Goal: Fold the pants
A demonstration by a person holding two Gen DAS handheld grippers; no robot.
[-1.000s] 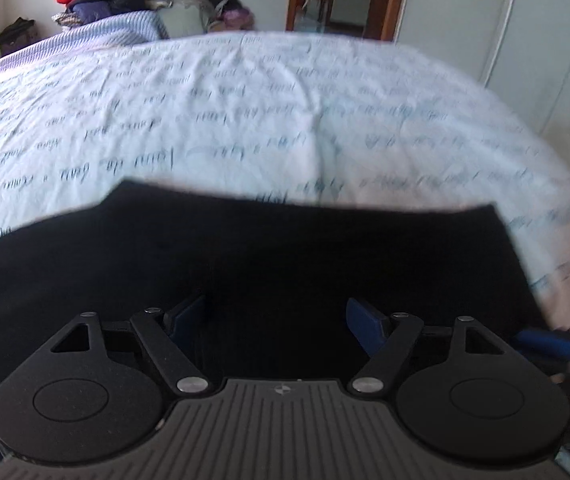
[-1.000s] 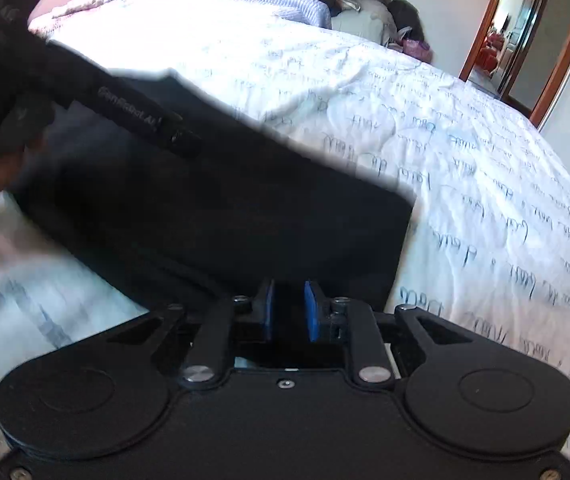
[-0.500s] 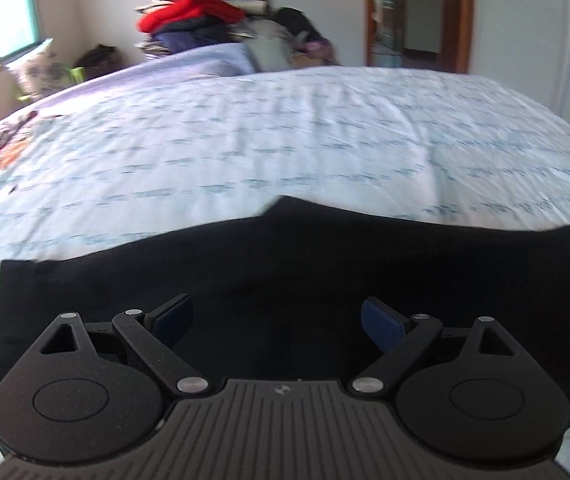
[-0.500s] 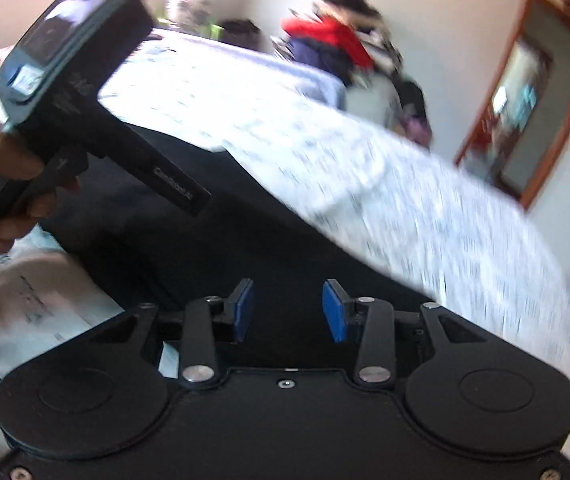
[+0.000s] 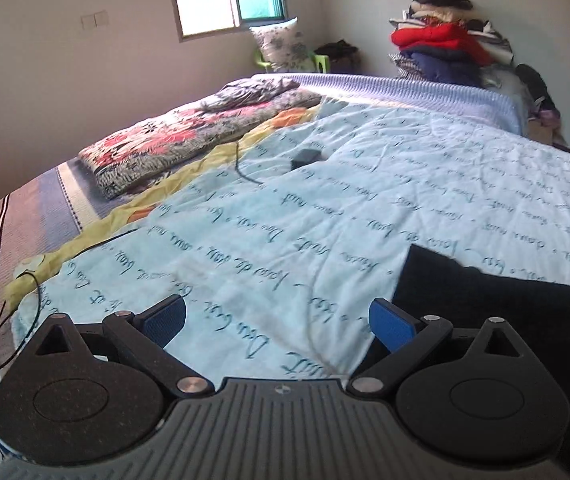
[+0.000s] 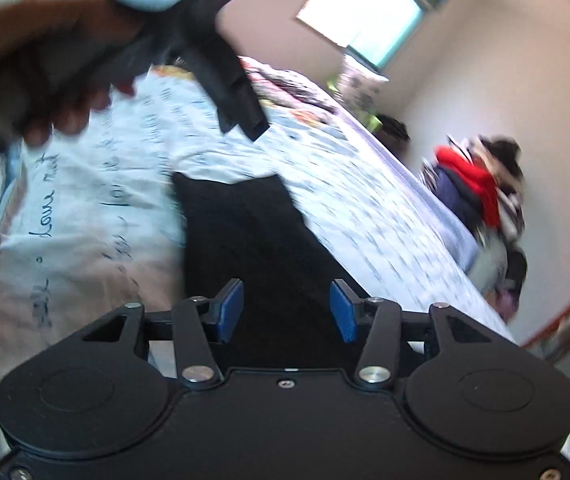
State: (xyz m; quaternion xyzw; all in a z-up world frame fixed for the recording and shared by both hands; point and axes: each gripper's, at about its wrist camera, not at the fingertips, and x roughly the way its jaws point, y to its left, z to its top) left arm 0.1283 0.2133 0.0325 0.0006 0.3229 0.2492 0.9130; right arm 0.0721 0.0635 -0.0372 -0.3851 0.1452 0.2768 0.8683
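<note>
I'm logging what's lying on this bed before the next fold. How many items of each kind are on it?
Black pants: 1
Floral folded blanket: 1
Small black box with a cable: 1
Light-blue script-print sheet: 1
Total: 4
Both tongs, left and right, are open and hold nothing.

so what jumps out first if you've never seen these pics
The black pants lie flat on a pale blue bedsheet covered in handwriting print. Both grippers, left and right, hang open above them with bright blue pads. Beyond that, a red jacket tops a clothes heap in the far corner, and a floral blanket lies folded at the bed's left edge.
</note>
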